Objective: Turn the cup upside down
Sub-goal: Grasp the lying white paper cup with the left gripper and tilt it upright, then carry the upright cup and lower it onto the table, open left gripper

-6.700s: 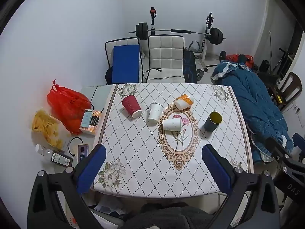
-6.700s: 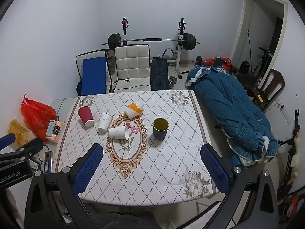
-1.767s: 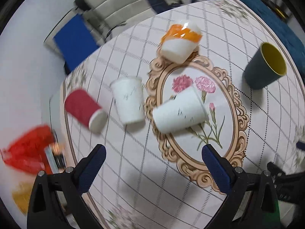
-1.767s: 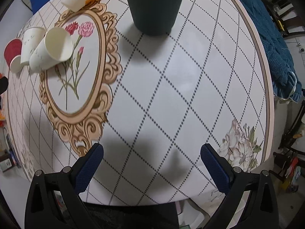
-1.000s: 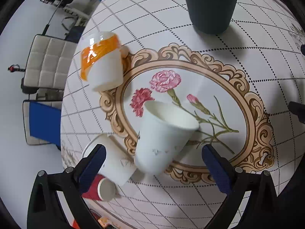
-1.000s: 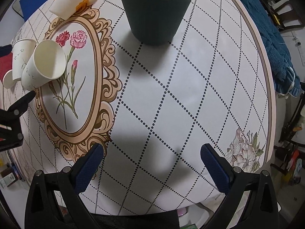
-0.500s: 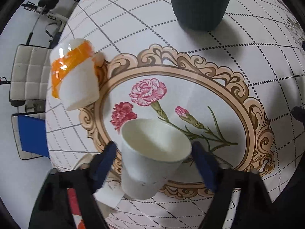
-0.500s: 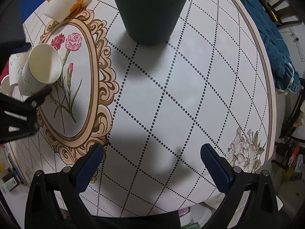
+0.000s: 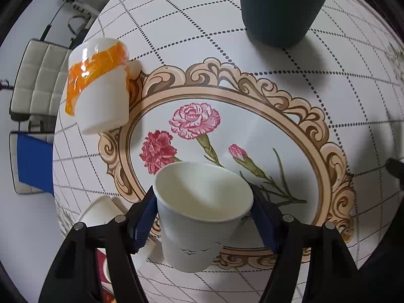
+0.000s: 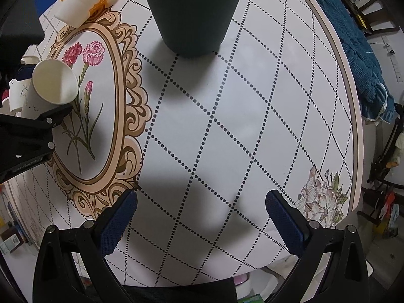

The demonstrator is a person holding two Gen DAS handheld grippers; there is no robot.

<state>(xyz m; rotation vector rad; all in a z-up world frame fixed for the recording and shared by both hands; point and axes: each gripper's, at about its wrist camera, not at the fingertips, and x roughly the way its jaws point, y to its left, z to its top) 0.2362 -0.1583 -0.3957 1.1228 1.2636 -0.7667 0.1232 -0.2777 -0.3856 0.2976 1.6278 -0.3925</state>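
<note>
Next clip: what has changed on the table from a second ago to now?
The left hand-held gripper has just been closing its jaws and now clamps the white paper cup lying on its side. The right hand-held gripper stays open over bare tablecloth. The dark green cup and orange-banded cup have not moved.

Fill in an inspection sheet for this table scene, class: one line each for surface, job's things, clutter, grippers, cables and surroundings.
Surface: tablecloth with dotted diamond grid and an oval flower medallion.
Job's things: white paper cup, mouth facing the camera, between the left fingers; not yet upside down.
Clutter: orange-banded cup on its side; dark green cup upright; another white cup and a red cup partly hidden.
Grippers: left gripper has just closed on the white paper cup; right gripper open, above bare cloth.
Cables: nothing seen.
Surroundings: white padded chair, blue bedding.
</note>
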